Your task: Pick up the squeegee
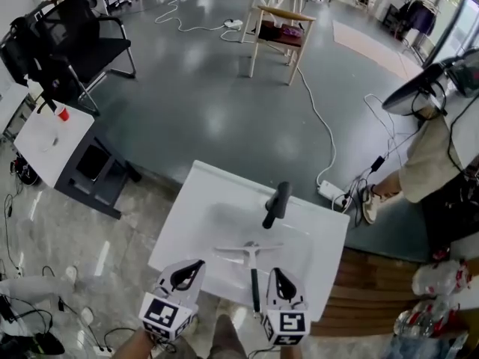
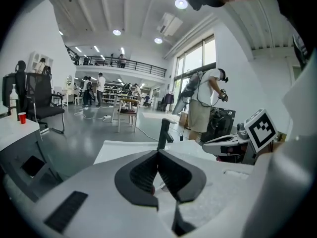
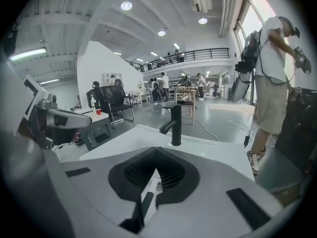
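White, smooth sink point(image 1: 196, 182) holds a T-shaped squeegee point(image 1: 254, 269) with a slim black handle; left gripper point(image 1: 196, 263) and right gripper point(image 1: 277, 272) both pressed together, empty.

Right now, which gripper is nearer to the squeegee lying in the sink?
Right. The right gripper is close beside the squeegee, just to the right of its dark handle. The left gripper is farther off, to the handle's left, with a clear gap between them.

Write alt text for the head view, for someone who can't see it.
A pale-bladed squeegee with a dark handle lies in a white rectangular sink, below its black faucet. The left gripper and right gripper, jaws shut, are at the sink's near edge, either side of the handle. A grey floor with a wooden chair lies beyond.
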{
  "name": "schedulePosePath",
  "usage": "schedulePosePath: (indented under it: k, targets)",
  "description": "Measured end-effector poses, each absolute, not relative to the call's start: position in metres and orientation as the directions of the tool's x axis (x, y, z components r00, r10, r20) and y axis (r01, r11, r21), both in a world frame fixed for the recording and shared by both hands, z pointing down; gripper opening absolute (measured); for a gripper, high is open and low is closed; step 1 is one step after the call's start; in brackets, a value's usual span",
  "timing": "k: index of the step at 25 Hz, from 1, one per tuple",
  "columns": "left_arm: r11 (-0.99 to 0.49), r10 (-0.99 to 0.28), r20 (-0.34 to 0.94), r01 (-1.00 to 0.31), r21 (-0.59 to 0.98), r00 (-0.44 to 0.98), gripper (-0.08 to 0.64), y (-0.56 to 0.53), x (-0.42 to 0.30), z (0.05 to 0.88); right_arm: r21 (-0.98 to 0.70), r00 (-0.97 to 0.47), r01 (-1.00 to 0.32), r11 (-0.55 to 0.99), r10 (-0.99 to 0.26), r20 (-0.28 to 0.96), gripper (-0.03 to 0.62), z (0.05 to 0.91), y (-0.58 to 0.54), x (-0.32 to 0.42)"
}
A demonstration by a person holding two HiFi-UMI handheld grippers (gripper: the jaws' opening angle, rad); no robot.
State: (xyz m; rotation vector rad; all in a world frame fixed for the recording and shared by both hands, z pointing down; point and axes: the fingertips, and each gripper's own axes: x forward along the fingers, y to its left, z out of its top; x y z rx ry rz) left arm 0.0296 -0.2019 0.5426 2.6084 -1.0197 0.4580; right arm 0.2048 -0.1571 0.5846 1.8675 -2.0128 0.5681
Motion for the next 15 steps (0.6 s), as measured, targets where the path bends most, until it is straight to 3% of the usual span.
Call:
schedulePosePath:
  k: [3,15]
  targets:
    - [-0.687,-0.602,0.415,-0.707,0.166,0.682,0.002,-0.206,0.027,0.554,-0.085,-0.102,-0.994,0.066,-0.833,0.543,0.002,0.605,-0.166,0.205]
    - [-0.637,-0.615,0.455,-0.746,0.194,0.644,0.002,-0.212,0.017,0.575,-0.219,-0.225,-0.972,0.087,-0.616,0.755,0.249,0.707,-0.183,0.187]
